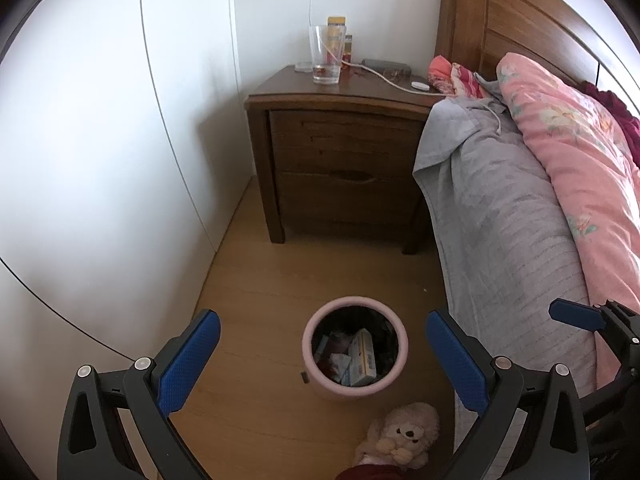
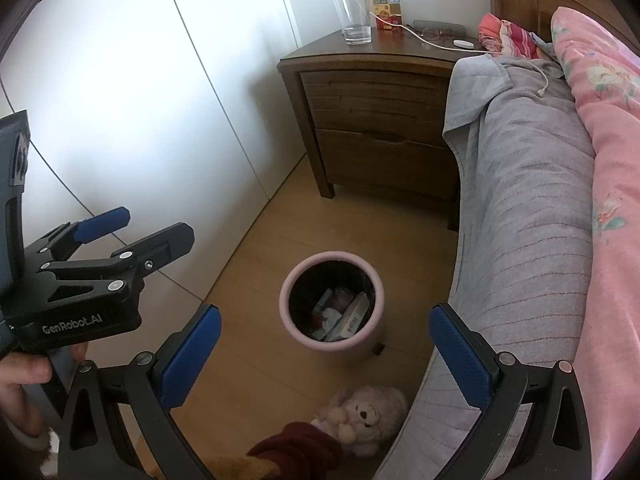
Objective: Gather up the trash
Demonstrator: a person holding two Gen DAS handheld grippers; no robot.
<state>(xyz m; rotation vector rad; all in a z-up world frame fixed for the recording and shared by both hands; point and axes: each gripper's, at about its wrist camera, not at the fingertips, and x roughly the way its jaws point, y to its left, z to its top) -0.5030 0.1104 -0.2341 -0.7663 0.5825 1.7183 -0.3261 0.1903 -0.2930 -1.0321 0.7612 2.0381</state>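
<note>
A pink round trash bin (image 1: 320,384) stands on the wooden floor beside the bed; it also shows in the right wrist view (image 2: 288,320). It holds a black liner with cartons and crumpled paper (image 1: 360,360). My left gripper (image 1: 323,364) is open and empty, held above the bin. My right gripper (image 2: 325,352) is open and empty, also above the bin. The left gripper shows at the left of the right wrist view (image 2: 132,228), and a right gripper fingertip (image 1: 576,314) shows at the right edge of the left wrist view.
A wooden nightstand (image 1: 340,152) stands against the wall with a glass (image 1: 327,56), small boxes (image 2: 384,4), a cable and glasses. The bed with grey sheet (image 1: 500,208) and pink quilt (image 1: 580,152) lies to the right. A plush toy (image 1: 404,436) lies on the floor.
</note>
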